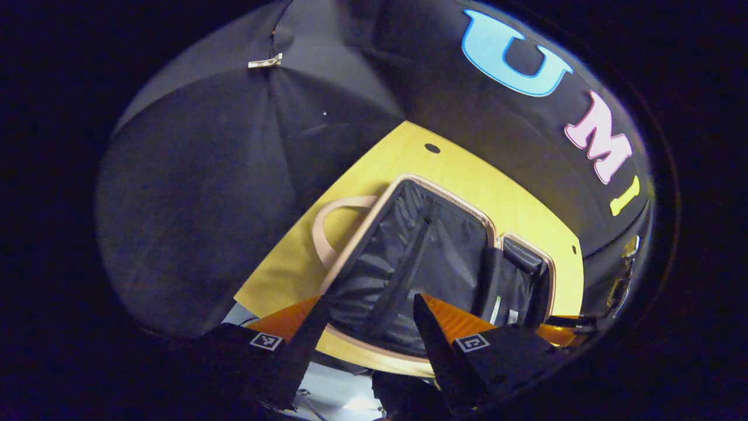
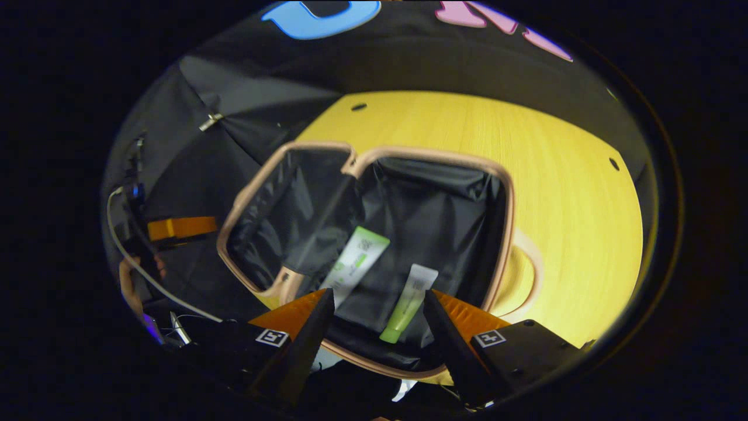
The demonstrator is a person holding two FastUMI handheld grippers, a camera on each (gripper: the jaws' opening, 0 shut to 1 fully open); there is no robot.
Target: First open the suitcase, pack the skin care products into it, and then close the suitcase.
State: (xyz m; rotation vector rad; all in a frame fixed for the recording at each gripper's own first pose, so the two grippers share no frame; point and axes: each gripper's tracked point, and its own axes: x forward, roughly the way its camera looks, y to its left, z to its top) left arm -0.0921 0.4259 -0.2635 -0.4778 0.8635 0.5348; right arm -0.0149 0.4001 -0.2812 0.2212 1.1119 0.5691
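Two tubes (image 2: pixel 357 257) in open suitcase (image 2: pixel 507 228), right gripper view

yellow wood-grain tabletop (image 2: pixel 561 193) with small dark round holes (image 2: pixel 359 107) near its far edge and right side. black cloth wall (image 1: pixel 193 204) hangs behind it, its folds pinned by a pale metal clip (image 1: pixel 265 61). a grey cable (image 2: pixel 137 257) runs down the left of the right gripper view.
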